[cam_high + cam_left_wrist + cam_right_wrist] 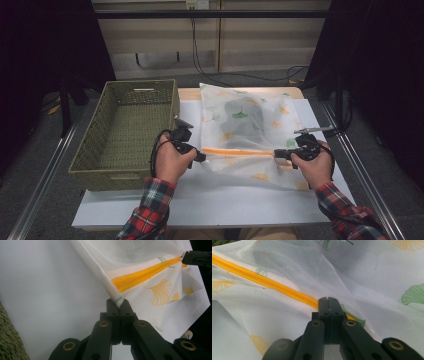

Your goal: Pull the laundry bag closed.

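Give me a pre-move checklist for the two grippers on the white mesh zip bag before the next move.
1. Left gripper shut on a corner of the white mesh laundry bag with the ginkgo-leaf print: ok.
2. Right gripper shut at the far end of the orange zipper: ok; whether it pinches the slider or only mesh, cannot tell.
3. Zipper stretched straight between the grippers: ok.
4. Zipper closed along its length: cannot tell.
5. Grey item inside the bag: ok.
6. Green woven basket beside the bag: ok.
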`<state>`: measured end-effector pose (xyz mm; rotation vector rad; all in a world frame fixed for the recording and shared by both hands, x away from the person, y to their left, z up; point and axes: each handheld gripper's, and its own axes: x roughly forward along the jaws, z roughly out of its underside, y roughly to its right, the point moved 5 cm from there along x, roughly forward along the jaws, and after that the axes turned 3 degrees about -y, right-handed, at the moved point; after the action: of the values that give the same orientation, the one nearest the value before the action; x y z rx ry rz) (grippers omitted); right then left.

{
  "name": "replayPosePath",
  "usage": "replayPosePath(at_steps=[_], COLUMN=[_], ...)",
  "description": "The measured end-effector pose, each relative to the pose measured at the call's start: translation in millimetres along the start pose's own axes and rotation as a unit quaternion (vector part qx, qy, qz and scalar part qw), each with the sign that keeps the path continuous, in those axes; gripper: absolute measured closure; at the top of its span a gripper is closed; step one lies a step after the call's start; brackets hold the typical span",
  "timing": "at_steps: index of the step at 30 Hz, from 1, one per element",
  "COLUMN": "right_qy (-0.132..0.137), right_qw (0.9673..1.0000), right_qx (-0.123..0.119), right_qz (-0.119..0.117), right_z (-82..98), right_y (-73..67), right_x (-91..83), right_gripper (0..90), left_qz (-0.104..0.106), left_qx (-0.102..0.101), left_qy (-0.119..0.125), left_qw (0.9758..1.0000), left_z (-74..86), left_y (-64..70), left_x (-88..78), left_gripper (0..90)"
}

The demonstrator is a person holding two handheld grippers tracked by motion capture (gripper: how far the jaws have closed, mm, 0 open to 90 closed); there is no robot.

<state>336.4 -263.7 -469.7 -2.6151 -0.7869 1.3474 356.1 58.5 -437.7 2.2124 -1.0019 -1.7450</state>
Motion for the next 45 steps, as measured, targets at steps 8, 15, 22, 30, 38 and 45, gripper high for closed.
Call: replayPosePath(at_steps=[8, 15, 22, 30, 38, 45], right_qy=[-0.003, -0.002, -0.002, 0.000, 0.002, 0.003], right_qw=[1.0000, 1.0000, 1.0000, 0.9999, 0.9998, 0.9997], right_qx=[0.001, 0.000, 0.001, 0.011, 0.015, 0.018], right_qz=[0.003, 0.002, 0.008, 0.006, 0.011, 0.019], right_z=[1.1, 1.3, 3.4, 6.4, 8.8, 11.9], right_y=[3.6, 4.3, 8.7, 13.6, 18.7, 24.5], right_x=[-1.2, -1.3, -4.4, -8.7, -13.2, -17.6], right_gripper=[90.0, 90.0, 90.0, 90.0, 90.0, 90.0], left_qz=[0.000, 0.000, 0.000, 0.001, -0.004, -0.003], left_qx=[-0.003, -0.007, -0.009, -0.009, -0.004, -0.005], left_qy=[0.001, 0.001, 0.000, -0.001, -0.001, 0.000], left_qw=[1.0000, 1.0000, 1.0000, 1.0000, 1.0000, 1.0000], left_z=[0.0, -0.5, -0.5, -0.8, -2.1, -2.8], left_y=[-1.4, -1.4, -1.1, -1.9, -2.2, -1.9], left_x=[-1.0, 0.1, 0.2, -0.2, -0.9, -2.2], left_gripper=[89.2, 89.2, 89.2, 89.2, 89.2, 89.2])
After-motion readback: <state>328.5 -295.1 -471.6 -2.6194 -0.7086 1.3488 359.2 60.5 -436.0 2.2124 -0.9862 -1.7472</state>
